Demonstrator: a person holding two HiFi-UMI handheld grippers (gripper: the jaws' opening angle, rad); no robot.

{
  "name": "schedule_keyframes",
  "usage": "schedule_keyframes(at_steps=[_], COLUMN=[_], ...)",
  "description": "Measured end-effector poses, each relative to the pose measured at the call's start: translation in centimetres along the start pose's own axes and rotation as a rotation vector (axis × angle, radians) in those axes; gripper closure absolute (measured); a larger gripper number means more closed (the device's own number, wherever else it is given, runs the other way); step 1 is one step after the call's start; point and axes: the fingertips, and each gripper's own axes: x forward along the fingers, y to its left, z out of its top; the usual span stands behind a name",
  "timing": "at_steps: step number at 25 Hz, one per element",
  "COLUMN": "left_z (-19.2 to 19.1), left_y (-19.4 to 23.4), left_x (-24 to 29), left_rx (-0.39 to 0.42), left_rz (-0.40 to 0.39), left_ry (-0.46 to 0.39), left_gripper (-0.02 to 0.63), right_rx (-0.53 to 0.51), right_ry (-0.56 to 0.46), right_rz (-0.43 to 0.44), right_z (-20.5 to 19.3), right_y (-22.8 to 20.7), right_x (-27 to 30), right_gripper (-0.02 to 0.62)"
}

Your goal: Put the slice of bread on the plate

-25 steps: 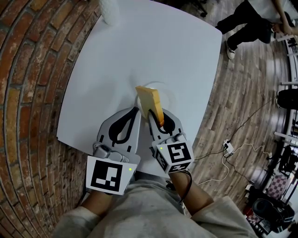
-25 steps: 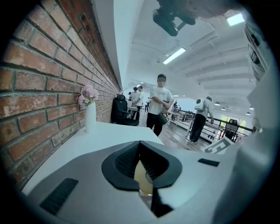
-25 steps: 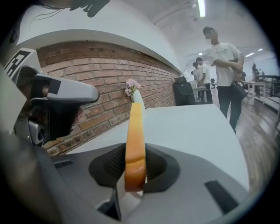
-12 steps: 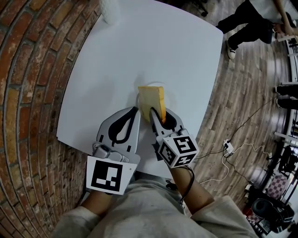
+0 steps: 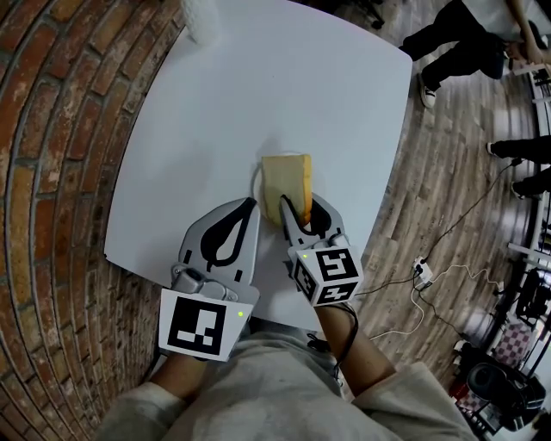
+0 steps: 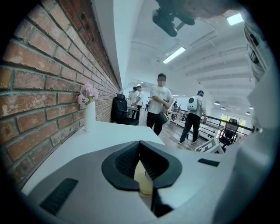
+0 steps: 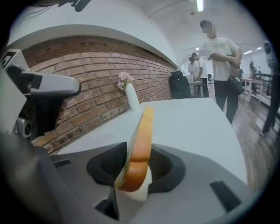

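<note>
The slice of bread (image 5: 286, 179), pale with a golden crust, rests over a white plate (image 5: 256, 178) that barely stands out from the white table (image 5: 284, 77). My right gripper (image 5: 297, 207) has its jaws around the slice's near end, and they are opening. In the right gripper view the bread (image 7: 142, 144) stands nearly on edge between the jaws, leaning left and loose in the gap. My left gripper (image 5: 252, 205) lies just left of it on the table, shut with nothing in it (image 6: 142, 175).
A white vase of pink flowers (image 5: 200, 21) stands at the table's far left corner by the brick wall (image 5: 52, 129). The table's near edge runs just under both grippers. People stand on the wooden floor (image 5: 448, 172) beyond the table.
The right gripper has come down towards the plate with the bread. The slice has tipped from steeply raised to much flatter, and the jaws have spread. The left gripper has not moved.
</note>
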Motion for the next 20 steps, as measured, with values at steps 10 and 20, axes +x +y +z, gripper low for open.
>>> schedule_keyframes(at_steps=[10, 20], left_z=[0.1, 0.2], left_y=[0.1, 0.2], left_x=[-0.1, -0.2], left_rx=[-0.012, -0.011], left_rz=[-0.005, -0.013], left_ry=[-0.007, -0.012], left_gripper=[0.597, 0.597], right_rx=[-0.117, -0.155], right_ry=[0.063, 0.109], right_rz=[-0.095, -0.168], right_z=[-0.7, -1.2], right_y=[-1.0, -1.9], right_x=[0.6, 0.7], right_gripper=[0.341, 0.277])
